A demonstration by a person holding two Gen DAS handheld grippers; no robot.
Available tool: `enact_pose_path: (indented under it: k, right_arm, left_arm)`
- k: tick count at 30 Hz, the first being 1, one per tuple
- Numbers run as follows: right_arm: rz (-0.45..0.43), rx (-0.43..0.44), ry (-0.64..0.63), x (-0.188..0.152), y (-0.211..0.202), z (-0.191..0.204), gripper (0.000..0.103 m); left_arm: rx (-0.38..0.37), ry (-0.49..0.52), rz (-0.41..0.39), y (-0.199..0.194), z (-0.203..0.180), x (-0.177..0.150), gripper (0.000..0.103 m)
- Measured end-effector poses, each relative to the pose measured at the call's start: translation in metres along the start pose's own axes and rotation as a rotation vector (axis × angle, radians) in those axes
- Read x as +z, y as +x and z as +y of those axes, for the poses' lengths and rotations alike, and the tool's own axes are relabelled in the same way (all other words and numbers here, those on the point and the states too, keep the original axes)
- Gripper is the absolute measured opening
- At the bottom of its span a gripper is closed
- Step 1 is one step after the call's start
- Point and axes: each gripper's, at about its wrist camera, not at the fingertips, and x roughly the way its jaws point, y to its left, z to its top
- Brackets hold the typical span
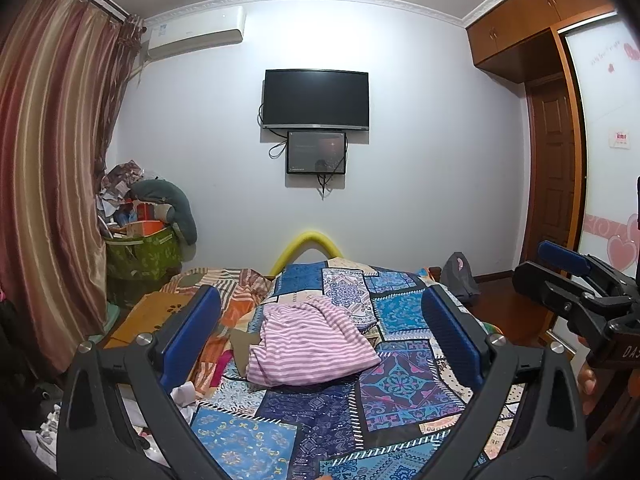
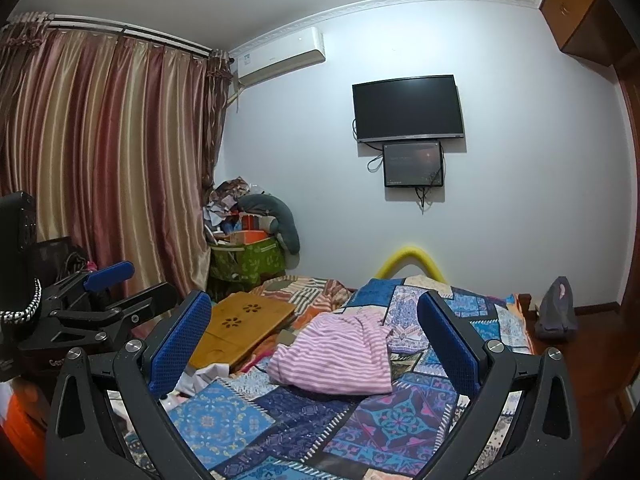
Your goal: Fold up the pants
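Left wrist view shows one pair of pink-and-white striped pants (image 1: 308, 344), crumpled in a single heap on the patchwork bedspread (image 1: 404, 388), about midway across the bed and nearer its far end. Two grippers are up: the left gripper (image 1: 320, 332) and the right gripper (image 2: 316, 340) both stand wide apart, holding nothing. The heap lies beyond and between each pair of blue fingers (image 1: 192, 328), untouched. Bunched as it is, its long axis cannot be told.
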Motion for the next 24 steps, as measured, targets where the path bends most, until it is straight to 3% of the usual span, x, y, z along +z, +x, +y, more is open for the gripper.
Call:
enact_pose_path:
  k: [24]
  right_arm:
    - [0.008,-0.01,0.015,-0.002,0.0019,-0.0028,0.103]
  left_arm:
    - [-0.031,-0.001,0.031,0.0075,0.0025,-0.0027,0.103]
